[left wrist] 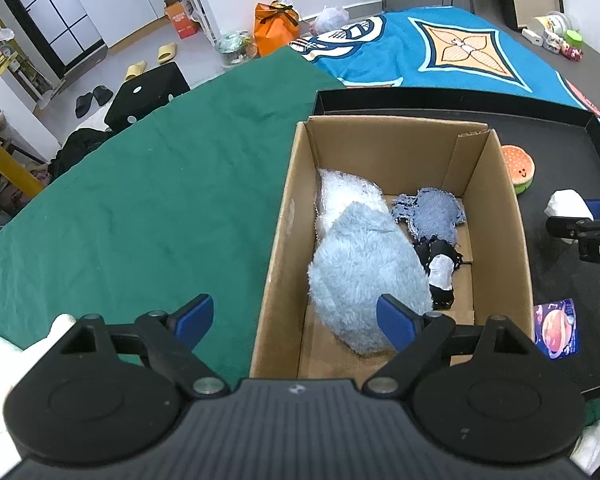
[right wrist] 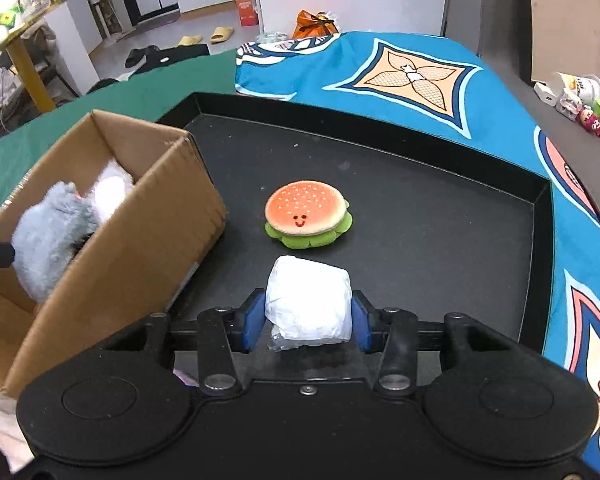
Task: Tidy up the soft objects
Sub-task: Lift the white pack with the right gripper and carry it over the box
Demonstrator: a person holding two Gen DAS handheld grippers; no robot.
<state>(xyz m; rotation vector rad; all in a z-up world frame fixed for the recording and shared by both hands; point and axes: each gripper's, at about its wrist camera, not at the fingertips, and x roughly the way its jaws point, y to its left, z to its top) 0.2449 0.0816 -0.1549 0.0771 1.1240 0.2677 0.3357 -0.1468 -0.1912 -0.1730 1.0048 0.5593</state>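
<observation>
The right gripper [right wrist: 309,320] is clamping the white wrapped bundle [right wrist: 308,300] beside the cardboard box [right wrist: 148,216]; the left gripper [left wrist: 296,320] is gaping empty over it. The slick wrapping (probably plastic) may be slipping loose mid-carry.

The left tongs [left wrist: 296,322] gape wide above the near end of a box [left wrist: 284,216] holding a blue plush [left wrist: 360,268], bubble wrap [left wrist: 340,196] and denim patch [left wrist: 432,216]. Beside it, the right tongs [left wrist: 580,216] pinch a white wad [left wrist: 566,206] near a burger toy [left wrist: 518,166].

Matt corrugated cardboard box [left wrist: 284,216] holds a fluffy pale-blue plush [left wrist: 364,272].
</observation>
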